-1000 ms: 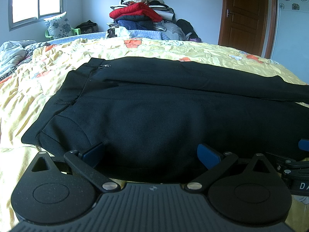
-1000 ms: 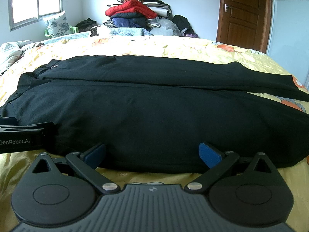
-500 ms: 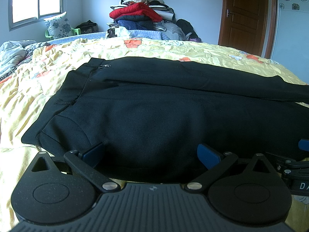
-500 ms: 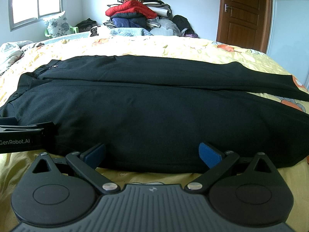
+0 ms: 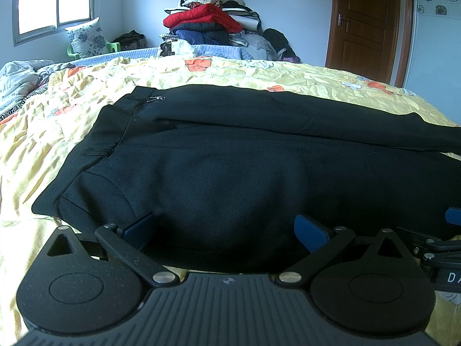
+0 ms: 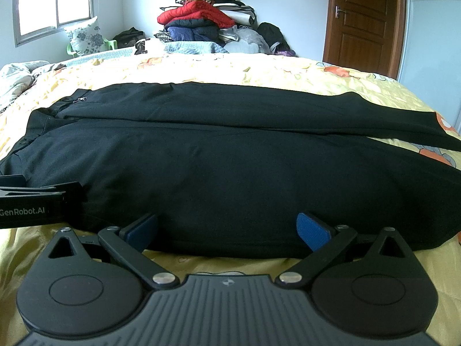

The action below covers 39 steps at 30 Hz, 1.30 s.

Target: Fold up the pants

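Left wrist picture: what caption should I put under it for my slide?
Open left gripper at the near edge of black pants spread flat on a yellow flowered bedspread.

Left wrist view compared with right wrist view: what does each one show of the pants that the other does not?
Only the left wrist view shows the near waistband corner lying on the yellow bedspread; the leg ends run out of frame on the right. Only the right wrist view shows the far leg's end; here the waistband is cut off on the left. Both show the black pants spread flat, the zipper pull, and an open gripper at the near edge: left gripper, right gripper.
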Tool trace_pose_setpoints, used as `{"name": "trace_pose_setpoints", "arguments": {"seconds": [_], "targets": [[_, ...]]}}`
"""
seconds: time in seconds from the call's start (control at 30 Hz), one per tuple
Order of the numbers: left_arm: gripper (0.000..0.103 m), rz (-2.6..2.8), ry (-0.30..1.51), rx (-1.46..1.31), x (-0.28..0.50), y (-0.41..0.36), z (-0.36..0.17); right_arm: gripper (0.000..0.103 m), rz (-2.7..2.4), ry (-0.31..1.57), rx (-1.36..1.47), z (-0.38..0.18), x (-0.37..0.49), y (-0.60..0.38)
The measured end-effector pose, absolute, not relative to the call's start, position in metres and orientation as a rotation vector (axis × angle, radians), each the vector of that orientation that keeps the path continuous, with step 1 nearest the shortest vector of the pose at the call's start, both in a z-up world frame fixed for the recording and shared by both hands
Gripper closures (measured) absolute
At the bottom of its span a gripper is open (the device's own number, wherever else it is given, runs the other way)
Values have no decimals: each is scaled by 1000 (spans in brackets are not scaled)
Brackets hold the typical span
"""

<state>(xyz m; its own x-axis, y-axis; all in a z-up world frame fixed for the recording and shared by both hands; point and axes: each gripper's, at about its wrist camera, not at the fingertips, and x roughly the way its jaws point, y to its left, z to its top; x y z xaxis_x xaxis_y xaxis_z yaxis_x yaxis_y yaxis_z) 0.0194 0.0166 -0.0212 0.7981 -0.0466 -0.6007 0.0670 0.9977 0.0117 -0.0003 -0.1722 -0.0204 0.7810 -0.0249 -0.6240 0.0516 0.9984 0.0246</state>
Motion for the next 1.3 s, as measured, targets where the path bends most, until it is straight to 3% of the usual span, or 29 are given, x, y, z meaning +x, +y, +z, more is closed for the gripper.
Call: {"name": "trace_pose_setpoints", "arguments": {"seconds": [1.07, 1.3], "targets": [[0, -49, 649, 31, 19, 13, -17, 0, -41, 646, 44, -19, -3, -173], [1, -89, 635, -47, 13, 45, -6, 0, 107, 328, -38, 29, -39, -168]]}}
